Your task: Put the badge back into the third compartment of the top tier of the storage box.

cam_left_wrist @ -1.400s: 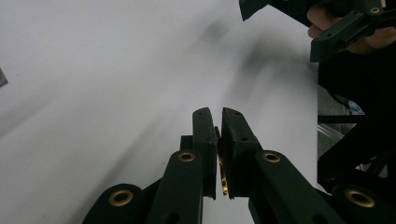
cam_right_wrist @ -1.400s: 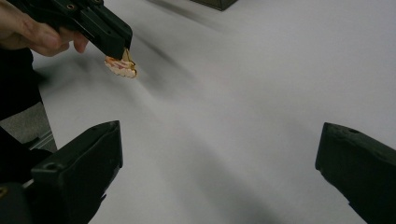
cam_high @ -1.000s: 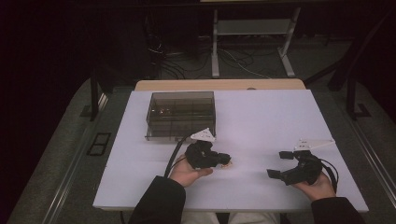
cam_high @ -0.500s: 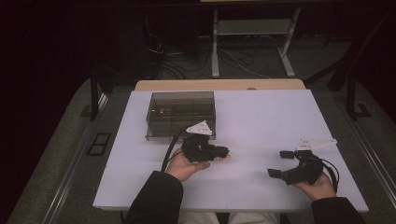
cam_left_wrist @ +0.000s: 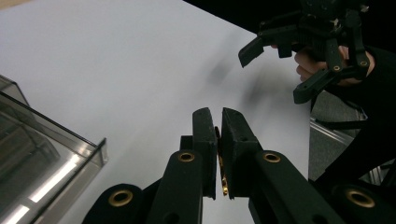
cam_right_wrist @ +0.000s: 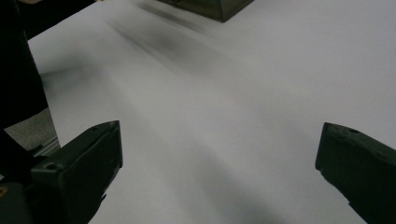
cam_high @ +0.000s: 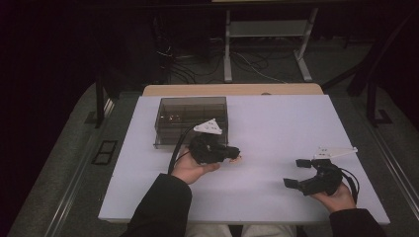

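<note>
Small brass-coloured piece [cam_left_wrist: 220,161]: being pinched edge-on between the closed jaws of the left gripper [cam_left_wrist: 218,122], too thin and too hidden to identify further. Being carried just in front of the smoked clear compartment box [cam_high: 190,120], above the white table [cam_high: 276,123], in a palm-up left hand [cam_high: 190,169], probably so that the flat piece is staying upright in the pads and not slipping out. Pointing toward the right gripper [cam_high: 298,172], perhaps presenting the piece for a handover, though that is only a guess. Right gripper being held well apart near the table's right front, jaws standing wide and gripping nothing, likely waiting ready to receive.
</note>
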`<state>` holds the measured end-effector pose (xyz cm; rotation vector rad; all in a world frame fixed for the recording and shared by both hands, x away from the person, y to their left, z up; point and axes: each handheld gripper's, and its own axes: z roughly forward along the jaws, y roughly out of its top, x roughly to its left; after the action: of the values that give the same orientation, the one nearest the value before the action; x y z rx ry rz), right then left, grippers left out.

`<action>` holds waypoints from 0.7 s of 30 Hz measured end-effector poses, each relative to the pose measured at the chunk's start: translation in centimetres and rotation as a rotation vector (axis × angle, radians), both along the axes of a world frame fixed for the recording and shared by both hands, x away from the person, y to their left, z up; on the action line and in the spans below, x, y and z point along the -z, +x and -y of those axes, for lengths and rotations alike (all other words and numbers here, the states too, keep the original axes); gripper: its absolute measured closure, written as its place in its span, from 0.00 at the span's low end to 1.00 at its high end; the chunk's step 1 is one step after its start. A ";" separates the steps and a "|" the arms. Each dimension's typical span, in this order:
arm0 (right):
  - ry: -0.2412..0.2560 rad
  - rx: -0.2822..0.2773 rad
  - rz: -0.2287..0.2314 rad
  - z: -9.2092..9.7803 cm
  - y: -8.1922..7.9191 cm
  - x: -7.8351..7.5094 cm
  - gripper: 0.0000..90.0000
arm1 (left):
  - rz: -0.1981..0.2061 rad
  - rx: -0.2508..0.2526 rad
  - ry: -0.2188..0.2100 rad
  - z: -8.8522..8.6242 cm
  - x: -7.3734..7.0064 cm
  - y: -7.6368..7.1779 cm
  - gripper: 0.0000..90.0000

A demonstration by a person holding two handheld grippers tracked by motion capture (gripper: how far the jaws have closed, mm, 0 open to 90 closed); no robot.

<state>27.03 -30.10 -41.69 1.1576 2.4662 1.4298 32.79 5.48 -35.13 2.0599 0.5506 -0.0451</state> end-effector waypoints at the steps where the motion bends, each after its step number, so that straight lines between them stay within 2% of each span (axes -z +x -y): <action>1: 0.000 0.001 0.000 0.0 0.0 0.0 0.00 | 0.001 -0.001 -0.001 -0.1 -0.2 0.1 0.93; 6: 0.000 0.001 -0.011 -0.1 -0.1 0.0 0.00 | -0.005 0.005 -0.002 -0.4 -1.0 0.5 0.93; 17: 0.000 0.008 -0.008 0.0 -0.1 0.0 0.00 | 0.025 0.004 0.023 -1.1 -2.6 1.7 0.93; 21: 0.000 0.005 -0.010 0.0 0.0 0.1 0.00 | 0.033 -0.012 0.005 -1.4 -3.2 2.1 0.93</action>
<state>26.98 -30.13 -41.75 1.1737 2.4680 1.4257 34.91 6.89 -31.96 2.0586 0.5429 -0.0025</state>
